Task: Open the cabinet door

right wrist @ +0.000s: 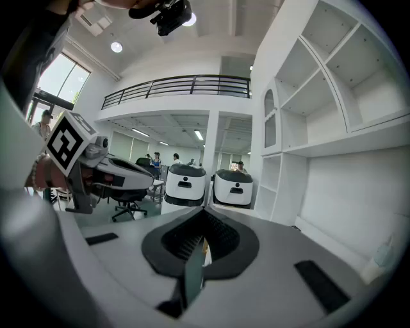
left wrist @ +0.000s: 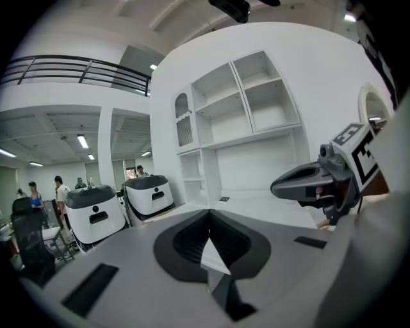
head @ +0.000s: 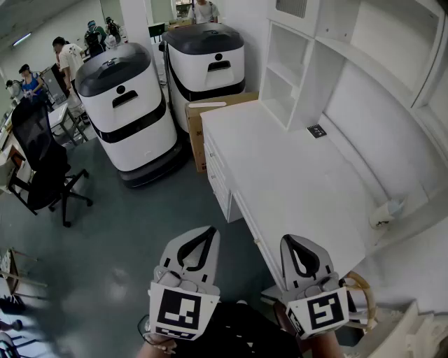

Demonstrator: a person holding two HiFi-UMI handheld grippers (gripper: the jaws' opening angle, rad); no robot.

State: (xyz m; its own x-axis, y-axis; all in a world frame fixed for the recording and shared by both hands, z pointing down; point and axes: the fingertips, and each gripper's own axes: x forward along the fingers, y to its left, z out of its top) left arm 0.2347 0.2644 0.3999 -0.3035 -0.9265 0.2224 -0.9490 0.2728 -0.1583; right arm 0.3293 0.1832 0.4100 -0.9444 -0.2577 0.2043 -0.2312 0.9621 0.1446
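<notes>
Grippers, head view: left gripper and right gripper sit side by side at the bottom edge; both are pressed together and hold nothing.
Target, head view: cabinet door, judged to be the louvred panel atop the shelf unit at the far end of the desk. It is well apart from both grippers, ahead and rightward.
Left gripper view: tips meet, empty. Door ahead and above the jaw line, upright, taller than wide, arched top.
Right gripper view: jaws closed, empty. Door ahead, high, right of centre.
Nearer hand, judged: the right, at the desk edge. The reach runs forward and upward.
Handle: not made out.
</notes>
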